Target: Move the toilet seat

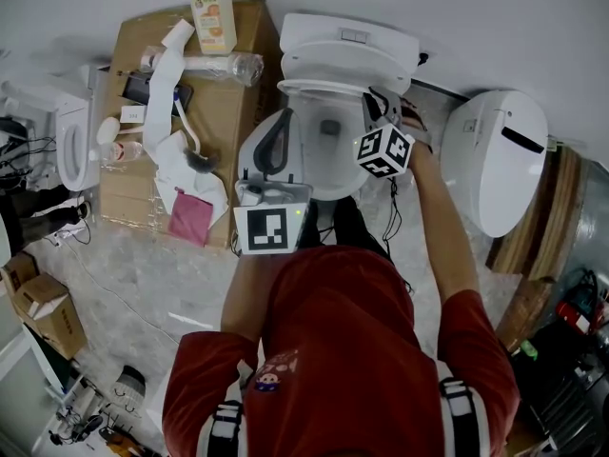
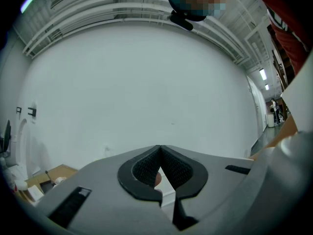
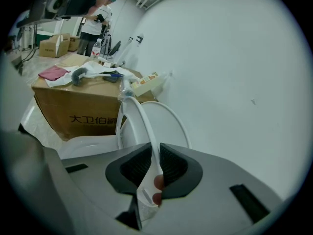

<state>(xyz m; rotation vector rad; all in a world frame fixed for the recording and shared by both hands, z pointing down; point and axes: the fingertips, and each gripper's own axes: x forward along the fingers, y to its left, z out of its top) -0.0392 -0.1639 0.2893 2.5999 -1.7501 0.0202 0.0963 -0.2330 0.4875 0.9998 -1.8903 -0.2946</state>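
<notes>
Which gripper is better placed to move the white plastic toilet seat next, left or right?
Right. The right gripper is clamped on the rim of the white plastic toilet seat. The left gripper is shut on nothing and points at the white wall, away from the seat.

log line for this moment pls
right tool: shut on toilet seat edge | left tool: shut, empty, aimed at wall

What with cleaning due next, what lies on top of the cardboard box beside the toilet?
On the cardboard box: a toilet brush, pink cloth, clear bottle, orange-labelled container and crumpled white paper. Whatever lies beneath the paper is covered.
</notes>
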